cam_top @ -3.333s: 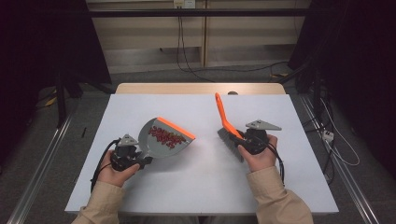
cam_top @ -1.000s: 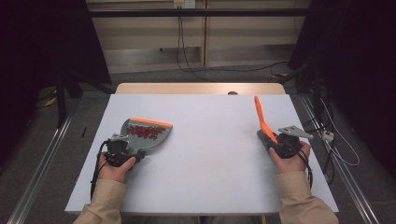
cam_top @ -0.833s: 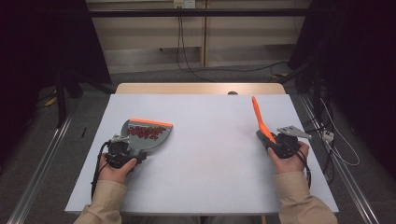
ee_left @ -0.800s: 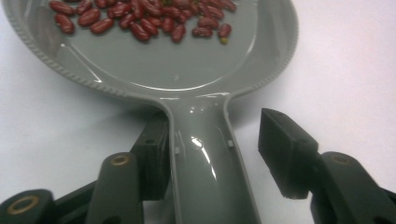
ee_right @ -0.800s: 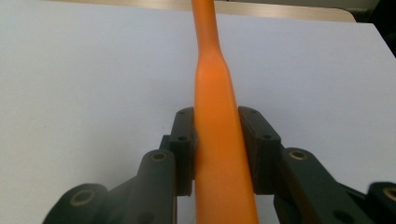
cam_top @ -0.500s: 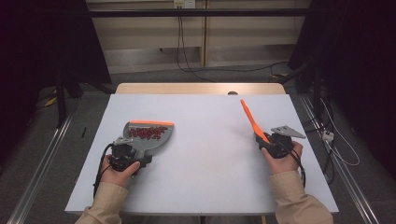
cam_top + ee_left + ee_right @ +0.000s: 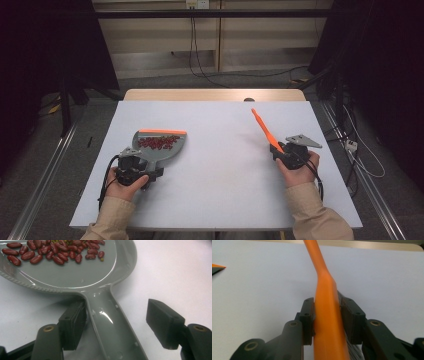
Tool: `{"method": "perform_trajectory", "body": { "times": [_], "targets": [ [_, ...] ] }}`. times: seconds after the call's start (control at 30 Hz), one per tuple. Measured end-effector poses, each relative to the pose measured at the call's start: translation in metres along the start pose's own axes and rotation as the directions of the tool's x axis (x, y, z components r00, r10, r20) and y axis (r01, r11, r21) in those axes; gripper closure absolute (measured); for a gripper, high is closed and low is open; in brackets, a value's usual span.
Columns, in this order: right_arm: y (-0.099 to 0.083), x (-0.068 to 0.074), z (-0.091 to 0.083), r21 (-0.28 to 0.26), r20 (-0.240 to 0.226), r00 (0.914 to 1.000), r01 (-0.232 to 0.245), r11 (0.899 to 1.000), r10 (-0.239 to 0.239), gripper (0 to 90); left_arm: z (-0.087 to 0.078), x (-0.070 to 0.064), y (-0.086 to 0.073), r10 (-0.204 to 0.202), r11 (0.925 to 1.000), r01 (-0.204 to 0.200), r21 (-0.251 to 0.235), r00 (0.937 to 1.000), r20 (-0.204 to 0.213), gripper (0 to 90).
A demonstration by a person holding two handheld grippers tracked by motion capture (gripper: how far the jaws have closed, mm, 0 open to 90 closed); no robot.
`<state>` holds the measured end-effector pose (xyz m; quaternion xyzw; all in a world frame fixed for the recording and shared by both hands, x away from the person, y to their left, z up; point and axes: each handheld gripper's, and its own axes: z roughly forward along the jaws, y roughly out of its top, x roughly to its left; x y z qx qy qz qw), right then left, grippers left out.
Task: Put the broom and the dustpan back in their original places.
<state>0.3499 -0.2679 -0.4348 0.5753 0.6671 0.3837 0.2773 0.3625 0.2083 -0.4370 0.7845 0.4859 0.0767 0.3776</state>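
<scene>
The left gripper [image 7: 113, 326] has just let go: its jaws stand apart around the handle of the grey dustpan [image 7: 75, 272], which now rests on the table [image 7: 225, 170] with the red beans [image 7: 53, 251] inside. The right gripper [image 7: 327, 317] still clamps the orange brush [image 7: 325, 322] and has tilted it lower, so the sweeping seems finished.

We see the dustpan [image 7: 159, 146] on the table [image 7: 220, 175] at the left, beans [image 7: 158, 142] in it; the brush [image 7: 265, 130] stands well apart at the right.

Even overhead light brightens the worktop [image 7: 220, 165] while the surroundings stay dark, glare streaks the dustpan [image 7: 75, 277], and the near tongs look soft.
</scene>
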Motion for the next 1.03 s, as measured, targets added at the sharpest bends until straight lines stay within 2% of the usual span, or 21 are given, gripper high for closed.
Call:
{"method": "perform_trajectory", "body": {
  "times": [0.07, 0.13, 0.23, 0.33, 0.47, 0.57, 0.7, 0.77, 1.03],
  "targets": [
    [-0.001, 0.004, 0.0, 0.006, -0.021, 0.9997, 0.012, 1.0, -0.012, 62.3, -0.003, -0.002, -0.002, 0.009, 0.9999, -0.009, -0.005, 1.0, 0.0, 28.7],
    [-0.002, 0.009, 0.0, 0.004, -0.098, 0.9951, 0.014, 1.0, -0.013, 61.3, -0.007, -0.003, -0.002, 0.023, 0.9993, -0.022, -0.028, 0.9996, 0.019, 25.3],
    [-0.004, 0.015, -0.004, -0.022, -0.168, 0.9856, 0.012, 1.0, -0.016, 45.2, -0.012, -0.004, -0.002, 0.048, 0.9947, -0.046, -0.092, 0.9986, 0.024, 17.7],
    [-0.009, 0.015, -0.006, -0.013, -0.216, 0.9763, -0.018, 1.0, 0.015, 37.8, -0.013, -0.003, -0.003, 0.076, 0.989, -0.07, -0.131, 0.9962, 0.043, 12.2],
    [-0.014, 0.011, -0.014, -0.048, -0.256, 0.9665, -0.027, 0.998, 0.014, 31.5, -0.018, -0.001, -0.005, 0.096, 0.9814, -0.084, -0.172, 0.9937, 0.058, 10.1],
    [-0.019, 0.01, -0.019, -0.054, -0.279, 0.9603, -0.014, 0.998, -0.002, 28.1, -0.021, 0.001, -0.008, 0.1, 0.978, -0.087, -0.19, 0.9931, 0.061, 9.4],
    [-0.025, 0.008, -0.023, -0.056, -0.292, 0.9561, 0.002, 0.998, -0.018, 25.3, -0.021, 0.001, -0.01, 0.119, 0.9732, -0.102, -0.206, 0.9902, 0.072, 9.0],
    [-0.026, 0.007, -0.025, -0.058, -0.285, 0.9582, 0.006, 0.998, -0.022, 24.5, -0.02, 0.0, -0.01, 0.123, 0.972, -0.104, -0.21, 0.9895, 0.077, 9.0],
    [-0.027, 0.004, -0.024, -0.068, -0.287, 0.9572, 0.018, 0.998, -0.037, 22.9, -0.019, -0.002, -0.009, 0.152, 0.9619, -0.131, -0.24, 0.9857, 0.072, 8.1]
  ]
}}
